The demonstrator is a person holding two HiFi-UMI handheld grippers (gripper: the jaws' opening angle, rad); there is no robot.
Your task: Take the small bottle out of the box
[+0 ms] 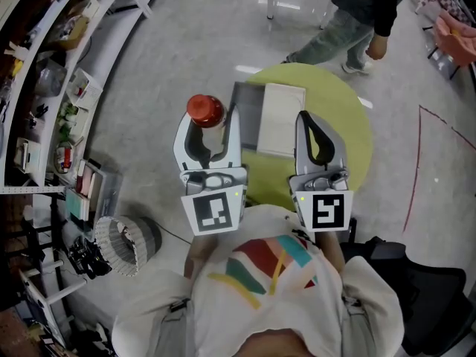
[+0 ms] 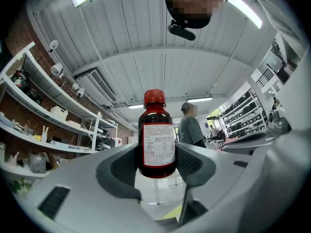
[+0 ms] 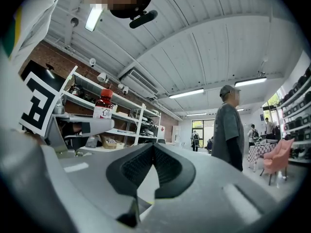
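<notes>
The small bottle (image 1: 204, 111), dark red with a red cap and a white label, stands upright between the jaws of my left gripper (image 1: 207, 130), which is shut on its body. It hangs in the air, left of the box (image 1: 248, 114) and clear of it. The left gripper view shows the bottle (image 2: 157, 135) clamped between the pads of the left gripper (image 2: 157, 162). The grey box lies open with a white flap (image 1: 281, 120) on the yellow-green round table (image 1: 351, 136). My right gripper (image 1: 304, 117) hovers over the table by the box, shut and empty; its tips meet in the right gripper view (image 3: 153, 150).
A person (image 1: 353, 17) stands at the table's far side. Shelves (image 1: 44, 88) full of items line the left. A wire basket (image 1: 125, 244) sits on the floor at lower left, and a black chair (image 1: 428, 292) at lower right.
</notes>
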